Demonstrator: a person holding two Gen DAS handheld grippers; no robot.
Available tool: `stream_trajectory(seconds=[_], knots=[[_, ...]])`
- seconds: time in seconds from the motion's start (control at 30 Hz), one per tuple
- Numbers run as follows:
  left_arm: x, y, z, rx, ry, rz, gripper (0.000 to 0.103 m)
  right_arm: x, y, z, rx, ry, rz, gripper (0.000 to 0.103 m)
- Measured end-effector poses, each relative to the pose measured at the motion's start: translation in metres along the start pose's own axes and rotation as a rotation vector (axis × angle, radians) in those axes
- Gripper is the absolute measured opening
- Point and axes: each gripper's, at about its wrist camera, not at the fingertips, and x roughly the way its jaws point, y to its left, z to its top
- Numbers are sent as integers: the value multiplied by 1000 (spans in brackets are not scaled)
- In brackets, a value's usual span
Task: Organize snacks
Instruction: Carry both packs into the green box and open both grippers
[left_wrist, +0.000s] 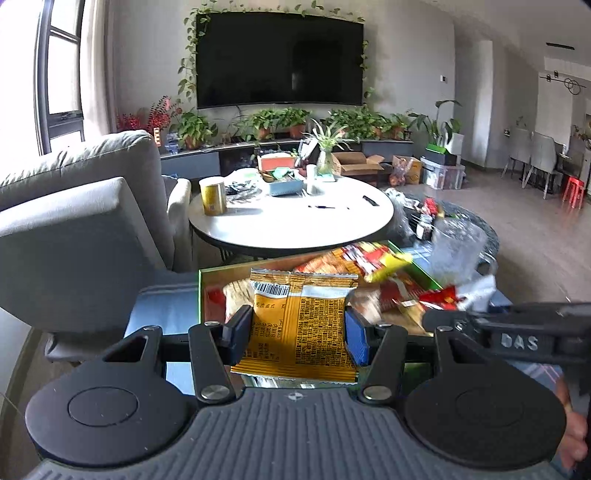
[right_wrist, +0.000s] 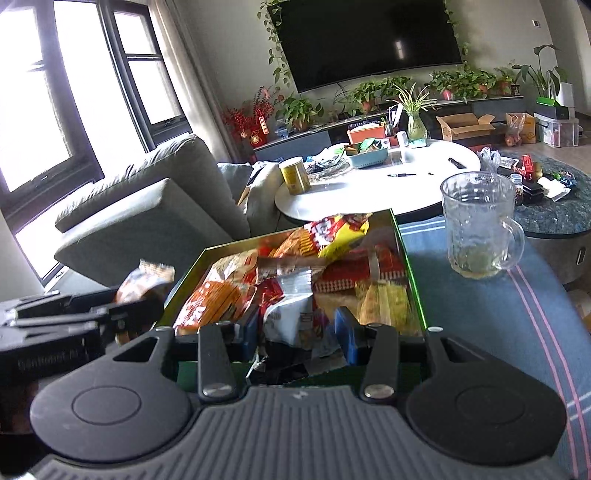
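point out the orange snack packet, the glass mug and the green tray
orange snack packet (left_wrist: 299, 325), left wrist view, middle of its printed back
glass mug (right_wrist: 476, 225), right wrist view, its side wall
green tray (right_wrist: 413, 280), right wrist view, its right rim

Snack tray (right_wrist: 406, 258) on the table (right_wrist: 480, 314), packets piled in it. Glass mug (right_wrist: 480, 229) just right of tray. Round table (right_wrist: 369, 184) behind, w/ can (right_wrist: 294, 175) at its left; sofa (right_wrist: 147, 206) left.
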Motion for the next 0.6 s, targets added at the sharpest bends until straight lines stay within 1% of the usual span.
stream_trajectory(seconds=[0.2, 0.33, 0.53, 0.6], knots=[[30, 12, 7, -22, -1, 28, 49, 11, -6, 11, -1, -17, -13, 84], [54, 21, 5, -37, 27, 42, 49, 19, -10, 16, 5, -19, -22, 84], [75, 20, -8, -22, 77, 7, 50, 33, -15, 17, 12, -5, -41, 84], [78, 18, -12, -17, 73, 8, 51, 36, -18, 17, 18, 2, -46, 84]])
